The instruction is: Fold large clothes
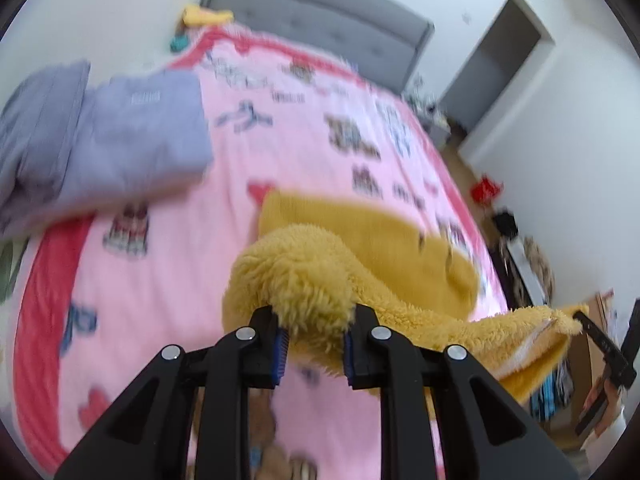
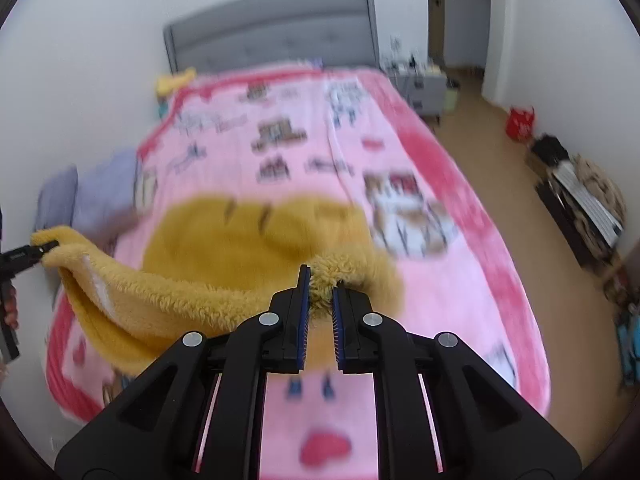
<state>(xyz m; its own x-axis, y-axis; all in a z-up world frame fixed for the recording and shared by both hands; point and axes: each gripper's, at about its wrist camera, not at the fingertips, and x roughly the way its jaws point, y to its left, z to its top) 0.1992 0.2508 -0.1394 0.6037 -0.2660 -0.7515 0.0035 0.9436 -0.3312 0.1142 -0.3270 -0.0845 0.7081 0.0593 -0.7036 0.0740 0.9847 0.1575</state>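
Yellow fleece garment [image 1: 360,240] clamped by left gripper [image 1: 314,334] and right gripper [image 2: 320,300]; blanket [image 2: 440,300] print unreadable.

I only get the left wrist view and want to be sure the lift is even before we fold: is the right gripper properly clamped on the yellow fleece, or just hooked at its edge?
Observer: The right gripper is shut on a bunched tuft of the yellow fleece garment, which sits between its blue pads.
Operator: Does the fabric between the grippers hang slack?
Observer: Yes, it sags in a curve from the left gripper toward the right one.
Operator: Anything under the right gripper?
Observer: Only the pink blanket, with a red heart print.
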